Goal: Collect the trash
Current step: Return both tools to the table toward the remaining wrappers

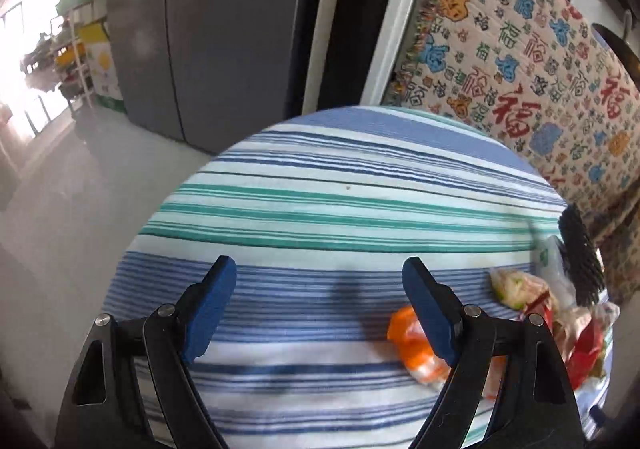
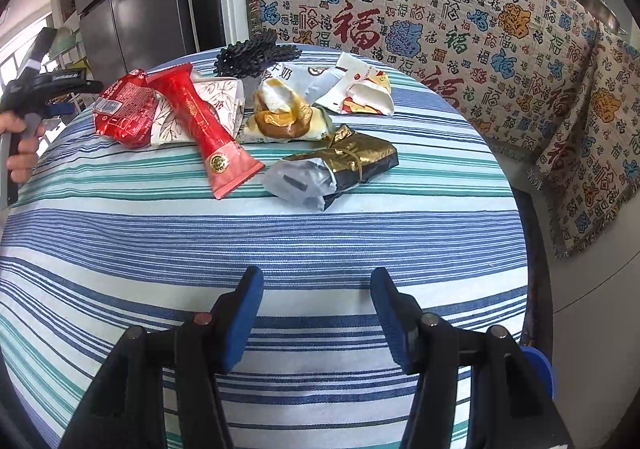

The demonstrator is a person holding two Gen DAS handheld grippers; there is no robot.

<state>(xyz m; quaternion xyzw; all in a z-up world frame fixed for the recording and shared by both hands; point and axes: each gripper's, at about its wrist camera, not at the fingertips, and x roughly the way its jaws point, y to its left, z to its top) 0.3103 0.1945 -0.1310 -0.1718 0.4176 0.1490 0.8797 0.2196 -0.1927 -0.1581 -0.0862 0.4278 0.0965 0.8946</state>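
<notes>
Both the left gripper (image 1: 320,273) and the right gripper (image 2: 316,285) hang wide apart and hold nothing above the striped surface (image 2: 280,241). The wrappers lie heaped at its far side: a red tube wrapper (image 2: 204,125), a gold packet (image 2: 352,157), and a black basket (image 2: 256,57) behind them.

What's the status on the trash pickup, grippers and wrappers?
Left gripper open, empty, over the striped tablecloth. Right gripper open, empty, short of the pile. Red wrapper and gold packet untouched on the table. Nothing blocking.
</notes>
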